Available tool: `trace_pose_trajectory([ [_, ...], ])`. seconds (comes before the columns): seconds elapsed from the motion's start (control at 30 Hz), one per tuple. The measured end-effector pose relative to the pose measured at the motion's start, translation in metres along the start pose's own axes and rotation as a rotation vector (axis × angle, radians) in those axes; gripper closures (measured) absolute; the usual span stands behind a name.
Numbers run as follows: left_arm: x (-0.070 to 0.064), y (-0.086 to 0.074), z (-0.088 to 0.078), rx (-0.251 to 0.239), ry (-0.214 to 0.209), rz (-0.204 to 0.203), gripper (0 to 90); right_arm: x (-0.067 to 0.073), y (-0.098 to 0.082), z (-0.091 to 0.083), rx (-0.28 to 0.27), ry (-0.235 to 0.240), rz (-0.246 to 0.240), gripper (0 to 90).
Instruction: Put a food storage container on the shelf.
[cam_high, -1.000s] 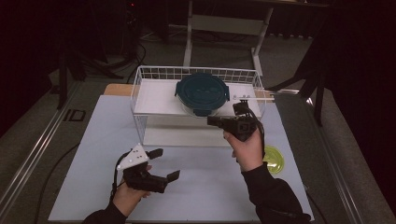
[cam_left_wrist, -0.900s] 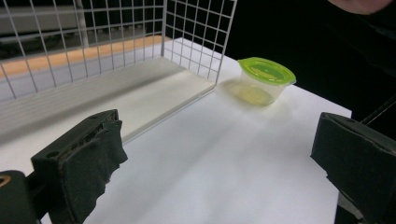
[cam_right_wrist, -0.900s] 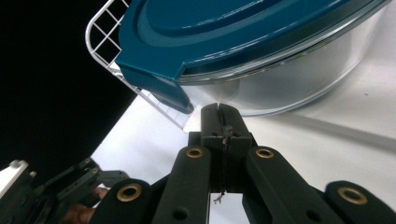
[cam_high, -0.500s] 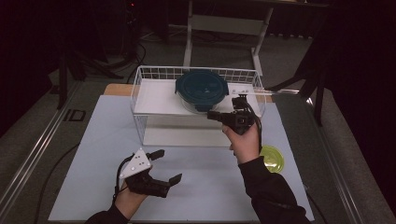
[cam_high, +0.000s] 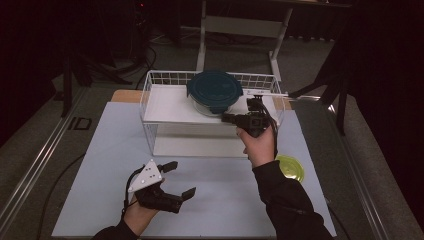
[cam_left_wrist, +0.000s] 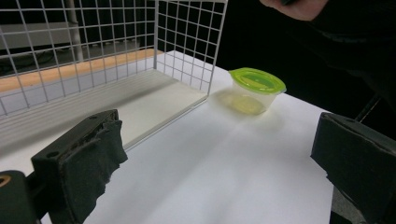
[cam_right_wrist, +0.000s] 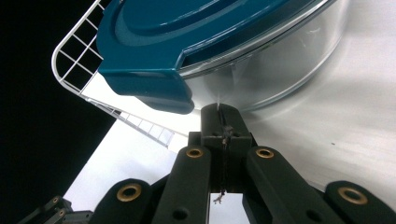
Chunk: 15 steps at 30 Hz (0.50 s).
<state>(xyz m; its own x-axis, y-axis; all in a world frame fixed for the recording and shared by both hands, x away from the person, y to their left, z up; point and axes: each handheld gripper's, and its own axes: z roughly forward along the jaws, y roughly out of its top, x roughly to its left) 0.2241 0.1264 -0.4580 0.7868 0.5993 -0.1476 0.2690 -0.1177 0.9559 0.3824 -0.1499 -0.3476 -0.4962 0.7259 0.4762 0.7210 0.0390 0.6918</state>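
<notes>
Darkness swallows the room past the white bench (cam_high: 215, 195), where a wire rack (cam_high: 150, 100) carries a glass bowl with a teal lid (cam_high: 215, 90). Right tool (cam_high: 227, 118), jaws clenched empty, noses the bowl's base; the sleeve half hides a green-lidded tub (cam_high: 290, 167). Left tool (cam_high: 180, 179) rests released on the bench.

Count, one worktop (cam_high: 100, 150):
- wire rack (cam_high: 150, 95): 1
- glass container with dark teal lid (cam_high: 215, 90): 1
- small clear tub with green lid (cam_high: 290, 167): 1
- hand-held gripper: 2, left hand-held gripper (cam_high: 181, 179), right hand-held gripper (cam_high: 225, 118)
</notes>
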Motion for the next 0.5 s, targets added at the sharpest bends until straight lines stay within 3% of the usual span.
trace_pose_trajectory([
  [0.17, 0.001, -0.001, 0.000, 0.006, 0.004, -0.001, 2.6, 0.004, -0.006, -0.006, -0.005, 0.017, -0.020, 87.8],
  [0.3, 0.000, -0.001, 0.001, 0.001, -0.003, 0.000, 2.6, 0.010, -0.017, -0.016, -0.010, 0.022, -0.055, 81.1],
  [0.43, -0.001, -0.002, 0.001, 0.002, -0.007, 0.005, 2.6, 0.014, -0.031, -0.026, -0.021, 0.038, -0.099, 64.5],
  [0.47, -0.001, -0.002, 0.001, 0.002, -0.007, 0.005, 2.6, 0.014, -0.031, -0.026, -0.021, 0.038, -0.099, 64.5],
  [0.5, -0.001, -0.002, 0.001, 0.001, -0.011, 0.003, 2.6, 0.014, -0.039, -0.032, -0.042, 0.049, -0.127, 51.9],
])
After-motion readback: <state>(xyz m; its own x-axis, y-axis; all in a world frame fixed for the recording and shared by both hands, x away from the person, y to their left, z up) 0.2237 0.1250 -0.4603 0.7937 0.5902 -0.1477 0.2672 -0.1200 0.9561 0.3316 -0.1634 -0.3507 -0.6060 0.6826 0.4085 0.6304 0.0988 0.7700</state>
